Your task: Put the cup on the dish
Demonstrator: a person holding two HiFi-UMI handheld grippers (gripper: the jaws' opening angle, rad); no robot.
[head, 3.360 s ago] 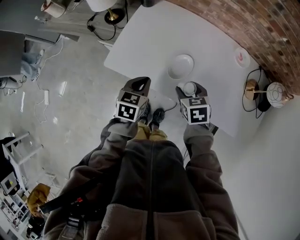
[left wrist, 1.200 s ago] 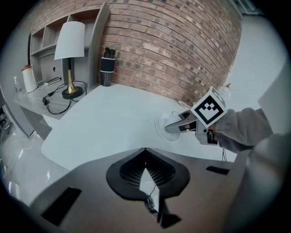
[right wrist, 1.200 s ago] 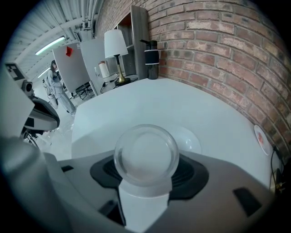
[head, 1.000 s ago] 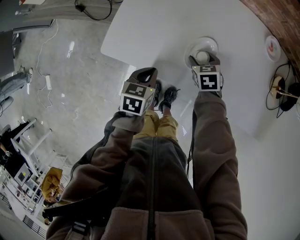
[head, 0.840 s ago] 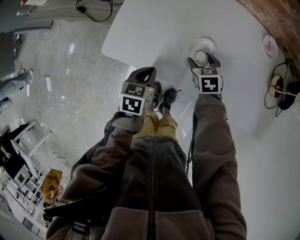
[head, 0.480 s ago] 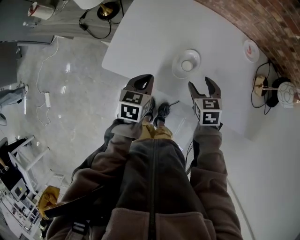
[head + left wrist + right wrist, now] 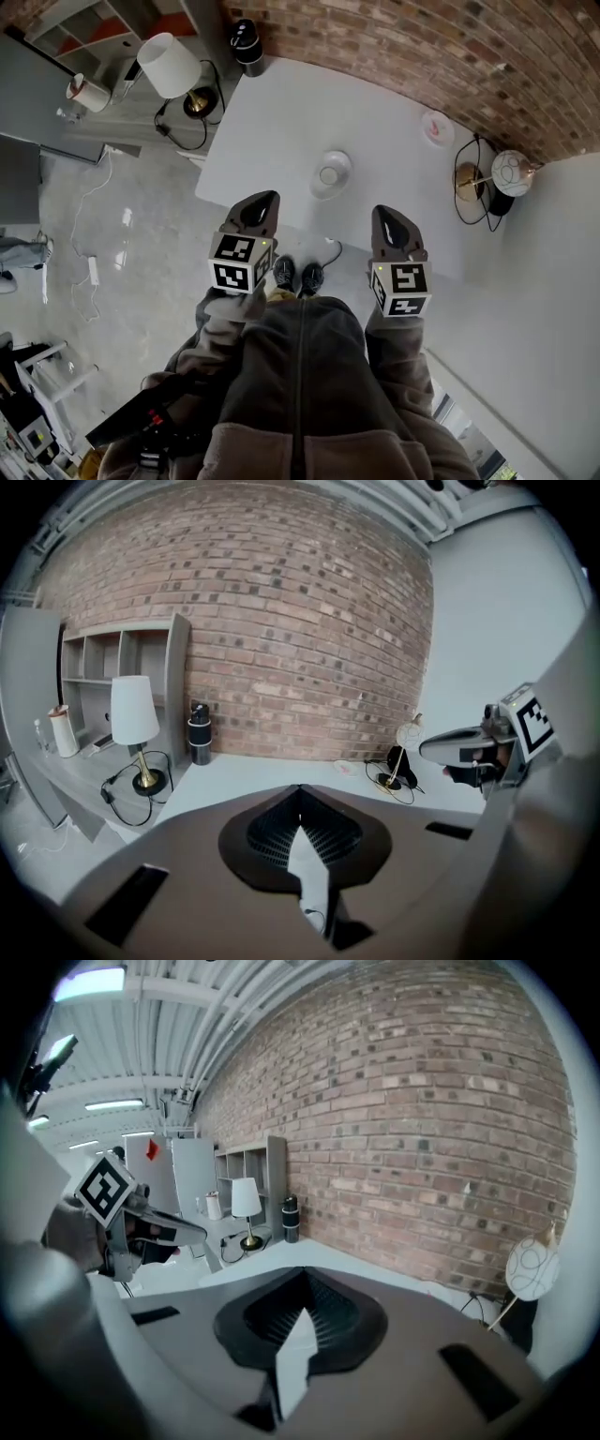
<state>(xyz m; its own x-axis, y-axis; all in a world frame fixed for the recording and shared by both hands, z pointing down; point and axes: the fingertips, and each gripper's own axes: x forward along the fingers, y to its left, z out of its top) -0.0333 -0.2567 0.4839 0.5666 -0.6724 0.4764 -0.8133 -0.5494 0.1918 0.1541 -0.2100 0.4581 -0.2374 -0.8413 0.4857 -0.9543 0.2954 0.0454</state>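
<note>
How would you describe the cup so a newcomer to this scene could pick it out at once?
Find the white table below the brick wall. Near its middle lies a shallow white dish, and the cup is the small round white vessel standing inside it. The other small white piece on the table, a plate with a red mark, sits apart near the far right corner.

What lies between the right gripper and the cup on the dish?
Nothing: in the head view only bare white table separates the right gripper from the cup, which sits on the dish.
</note>
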